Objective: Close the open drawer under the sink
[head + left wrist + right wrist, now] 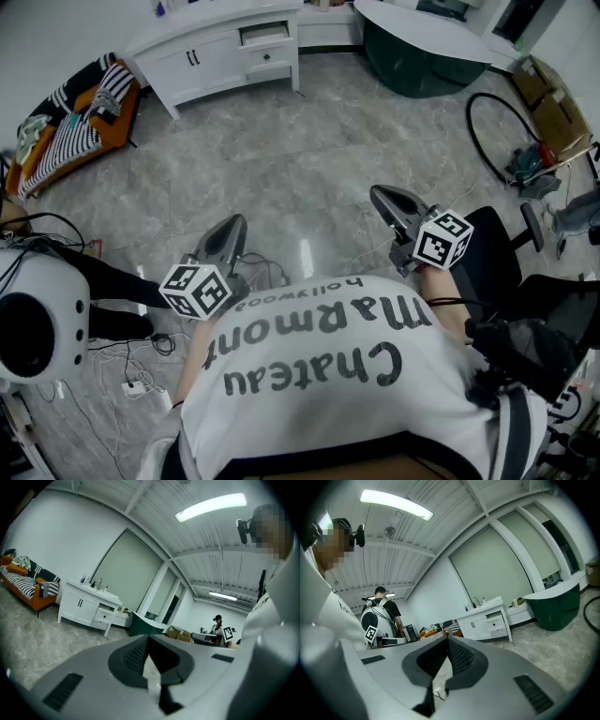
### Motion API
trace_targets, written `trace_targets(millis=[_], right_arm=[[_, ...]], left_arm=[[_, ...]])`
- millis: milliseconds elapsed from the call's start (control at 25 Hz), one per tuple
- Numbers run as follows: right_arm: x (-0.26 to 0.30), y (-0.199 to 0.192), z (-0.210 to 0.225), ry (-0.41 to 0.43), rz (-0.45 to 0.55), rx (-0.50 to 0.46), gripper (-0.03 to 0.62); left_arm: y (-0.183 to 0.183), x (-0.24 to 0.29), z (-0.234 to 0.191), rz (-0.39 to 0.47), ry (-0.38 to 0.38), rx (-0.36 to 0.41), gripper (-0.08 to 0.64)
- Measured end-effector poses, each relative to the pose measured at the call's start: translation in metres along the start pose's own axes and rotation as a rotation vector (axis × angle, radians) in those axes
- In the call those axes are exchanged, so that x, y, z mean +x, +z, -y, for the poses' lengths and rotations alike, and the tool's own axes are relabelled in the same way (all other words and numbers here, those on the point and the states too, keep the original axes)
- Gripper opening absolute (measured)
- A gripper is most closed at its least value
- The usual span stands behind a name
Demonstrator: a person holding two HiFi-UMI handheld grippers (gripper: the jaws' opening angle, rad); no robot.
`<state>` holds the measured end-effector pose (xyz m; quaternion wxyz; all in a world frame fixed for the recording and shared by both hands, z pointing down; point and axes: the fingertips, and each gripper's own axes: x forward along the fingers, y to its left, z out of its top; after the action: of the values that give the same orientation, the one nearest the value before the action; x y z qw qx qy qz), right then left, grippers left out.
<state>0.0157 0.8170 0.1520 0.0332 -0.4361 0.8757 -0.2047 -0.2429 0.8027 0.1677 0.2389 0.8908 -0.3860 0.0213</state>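
Left tool (223,232) pinched closed, jaws together, nothing between. Right tool (386,199) same: jaws pressed together, empty. Both held out front over grey marble floor (309,159), aimed across room. Open drawer (265,35) jutting from upper right of white cabinet (202,56) at far wall, well apart from both tools. Striped sofa (66,127) left of cabinet, dark green tub (412,56) to right.

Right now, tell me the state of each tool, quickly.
Left tool: closed, holding nothing.
Right tool: closed, holding nothing.
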Motion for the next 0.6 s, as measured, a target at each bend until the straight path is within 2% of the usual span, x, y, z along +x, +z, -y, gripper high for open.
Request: trace_targets(millis=[600], right_arm=[[0.0,0.004,0.012,-0.018,0.052,0.021,0.012]], left_arm=[[0.004,0.0,-0.002,0.014,0.002,0.011,0.009]])
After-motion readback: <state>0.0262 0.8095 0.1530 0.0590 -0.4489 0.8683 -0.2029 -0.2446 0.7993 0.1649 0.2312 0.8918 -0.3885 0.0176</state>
